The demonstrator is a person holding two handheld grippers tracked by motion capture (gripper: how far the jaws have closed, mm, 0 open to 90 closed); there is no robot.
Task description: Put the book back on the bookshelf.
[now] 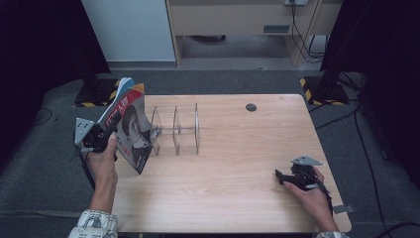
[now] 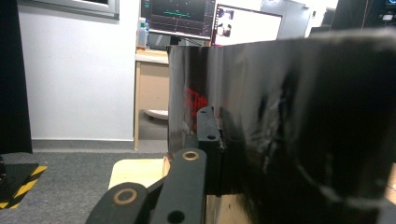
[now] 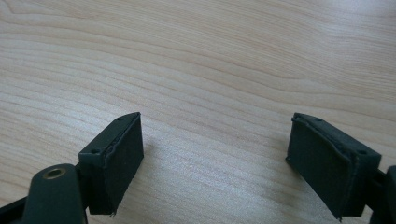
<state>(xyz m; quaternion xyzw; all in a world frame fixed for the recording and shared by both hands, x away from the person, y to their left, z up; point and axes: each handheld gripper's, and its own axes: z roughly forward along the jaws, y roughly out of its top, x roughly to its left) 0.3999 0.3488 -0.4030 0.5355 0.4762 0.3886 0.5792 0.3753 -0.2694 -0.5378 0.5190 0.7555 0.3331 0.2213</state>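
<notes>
High view: your left gripper (image 1: 105, 135) clamped on magazine (image 1: 130, 130), held upright at worktop (image 1: 237, 163) left edge, just beside clear acrylic rack (image 1: 177, 130). Right gripper (image 1: 283, 177) wide open, empty, resting near right. Step, likely: carrying magazine to rack. Next: line up spine with slot, lower in.

My left gripper (image 1: 101, 135) sits at nine o'clock, raised off the table's left edge, jaws clamped tight, my forearm rising from seven o'clock. My right gripper (image 1: 293, 177) rests low at four o'clock, pointing toward nine, its jaws spread wide apart with nothing between them.
</notes>
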